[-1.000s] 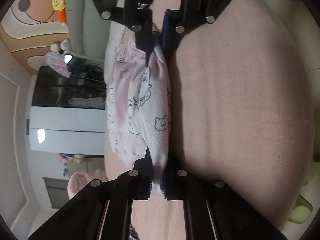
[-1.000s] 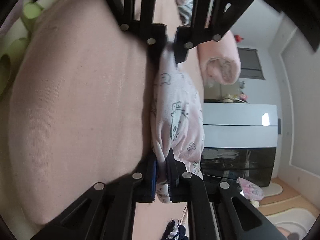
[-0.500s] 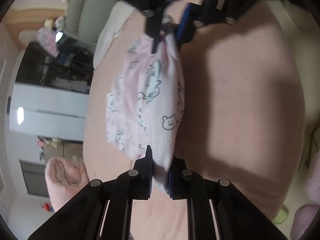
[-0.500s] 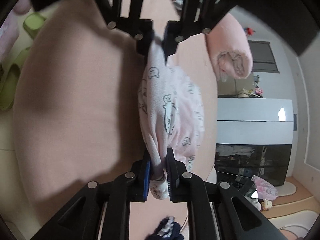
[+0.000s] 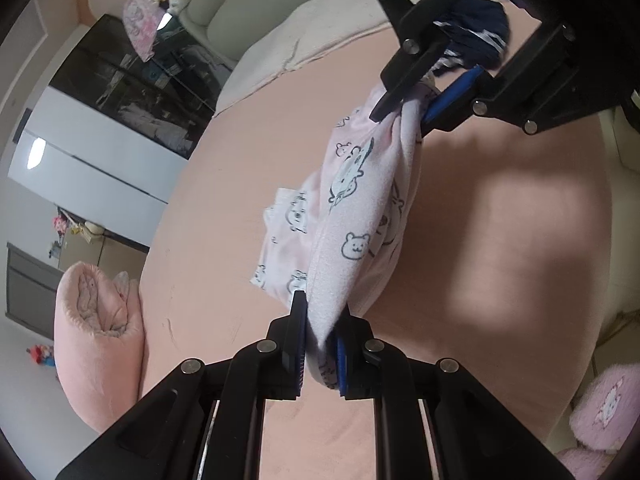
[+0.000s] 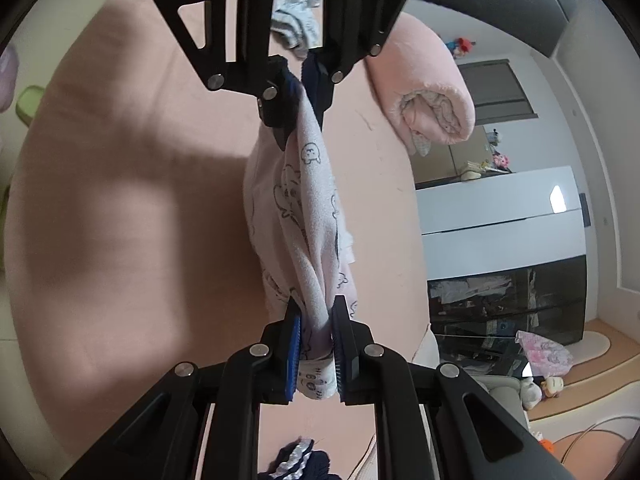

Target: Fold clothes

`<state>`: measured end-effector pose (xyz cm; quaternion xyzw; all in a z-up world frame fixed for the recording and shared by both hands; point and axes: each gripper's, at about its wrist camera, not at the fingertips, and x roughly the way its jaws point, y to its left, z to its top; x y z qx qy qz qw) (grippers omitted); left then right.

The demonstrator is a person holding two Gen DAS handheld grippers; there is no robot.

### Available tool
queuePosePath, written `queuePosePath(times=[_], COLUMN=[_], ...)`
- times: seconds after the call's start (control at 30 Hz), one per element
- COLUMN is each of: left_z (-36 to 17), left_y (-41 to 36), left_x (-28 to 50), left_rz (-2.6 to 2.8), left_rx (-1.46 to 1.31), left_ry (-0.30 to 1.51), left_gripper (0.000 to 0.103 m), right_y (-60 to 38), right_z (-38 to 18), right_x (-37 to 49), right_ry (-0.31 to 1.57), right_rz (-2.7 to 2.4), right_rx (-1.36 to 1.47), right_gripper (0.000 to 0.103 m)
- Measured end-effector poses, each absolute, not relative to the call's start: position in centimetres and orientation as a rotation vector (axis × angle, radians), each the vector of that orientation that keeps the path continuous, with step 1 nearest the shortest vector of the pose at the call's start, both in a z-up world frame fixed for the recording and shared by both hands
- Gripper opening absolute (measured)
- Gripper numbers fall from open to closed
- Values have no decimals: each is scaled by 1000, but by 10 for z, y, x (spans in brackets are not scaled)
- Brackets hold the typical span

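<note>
A pale pink garment with bear prints (image 5: 360, 208) hangs stretched between my two grippers above the pink bed (image 5: 500, 220). My left gripper (image 5: 322, 320) is shut on one end of it. My right gripper (image 6: 316, 316) is shut on the other end, and it also shows in the left wrist view (image 5: 404, 108). In the right wrist view the garment (image 6: 304, 208) sags between the jaws, and the left gripper (image 6: 300, 104) faces me at the top.
A rolled pink blanket (image 5: 96, 344) lies at the bed's edge, also in the right wrist view (image 6: 432, 92). A dark navy striped garment (image 5: 476, 36) lies on the bed behind the right gripper. A dark glass cabinet (image 6: 508, 300) and white wardrobe stand beyond.
Both grippers have lifted the garment off the bed and swung it; it now hangs clear above the sheet, with its shadow showing beneath.
</note>
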<state>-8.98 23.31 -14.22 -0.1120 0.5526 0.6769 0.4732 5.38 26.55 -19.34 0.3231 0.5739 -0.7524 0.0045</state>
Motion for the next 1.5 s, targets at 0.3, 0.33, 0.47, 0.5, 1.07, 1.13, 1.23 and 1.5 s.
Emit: queuePosePath(times=[0.3, 0.33, 0.47, 0.5, 1.07, 1.13, 1.23, 1.5], left_z=[-129, -127, -124, -124, -150, -151, -150, -160], left_y=[255, 257, 266, 269, 303, 302, 300, 277], left_x=[-122, -126, -142, -146, -228, -243, -267, -324], left_rz=[1729, 1735, 1756, 1761, 1961, 2007, 2036, 1981], left_rx=[-328, -346, -370, -372, -700, -760, -891, -1270], left_ry=[1304, 1286, 1259, 1259, 1024, 965, 843, 443], left_gripper=[11, 11, 12, 12, 53, 56, 57, 57], right_y=[268, 269, 276, 277, 311, 319, 333, 368], right_z=[-179, -177, -171, -170, -180, -182, -184, -178], right_x=[29, 25, 8, 3, -69, -76, -83, -102], right_ry=[1814, 1802, 1744, 1731, 1317, 1218, 1064, 578], right_rz=[-2465, -2478, -2535, -2549, -2824, -2870, -2949, -3079], right_rx=[965, 969, 985, 989, 1178, 1216, 1275, 1433], right_gripper=[12, 12, 12, 12, 28, 31, 44, 59])
